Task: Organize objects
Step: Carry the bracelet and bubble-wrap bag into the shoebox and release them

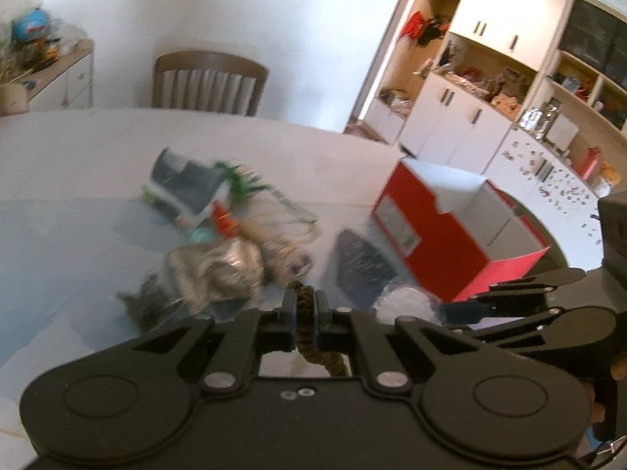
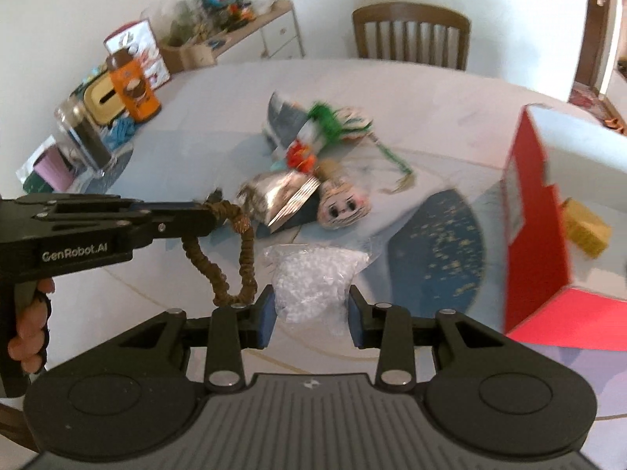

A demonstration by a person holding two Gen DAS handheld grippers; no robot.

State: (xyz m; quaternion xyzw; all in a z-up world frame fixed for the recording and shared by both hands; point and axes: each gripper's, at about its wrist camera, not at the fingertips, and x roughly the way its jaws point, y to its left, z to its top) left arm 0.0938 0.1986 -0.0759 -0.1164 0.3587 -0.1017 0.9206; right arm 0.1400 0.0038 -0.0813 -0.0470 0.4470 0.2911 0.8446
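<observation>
My left gripper [image 1: 305, 315] is shut on a brown fabric hair band [image 1: 307, 329]. In the right wrist view the left gripper [image 2: 211, 209] comes in from the left, held by a hand, and the hair band [image 2: 245, 258] hangs from it as a loop. My right gripper [image 2: 311, 317] is shut on a clear bag of white beads [image 2: 309, 282], which bulges between its blue pads [image 2: 266, 315]. An open red box [image 2: 529, 305] with a white inside stands on the right, also visible as the red box [image 1: 431, 243] beyond the right gripper [image 1: 466, 307].
A blurred pile lies mid-table: a silver pouch [image 2: 274, 192], a doll face [image 2: 343, 205], a green and orange trinket [image 2: 313, 133]. A yellow block [image 2: 586, 231] sits in the box. An orange can [image 2: 133, 86] and a glass jar [image 2: 84, 137] crowd the left edge. A chair [image 2: 411, 35] stands behind.
</observation>
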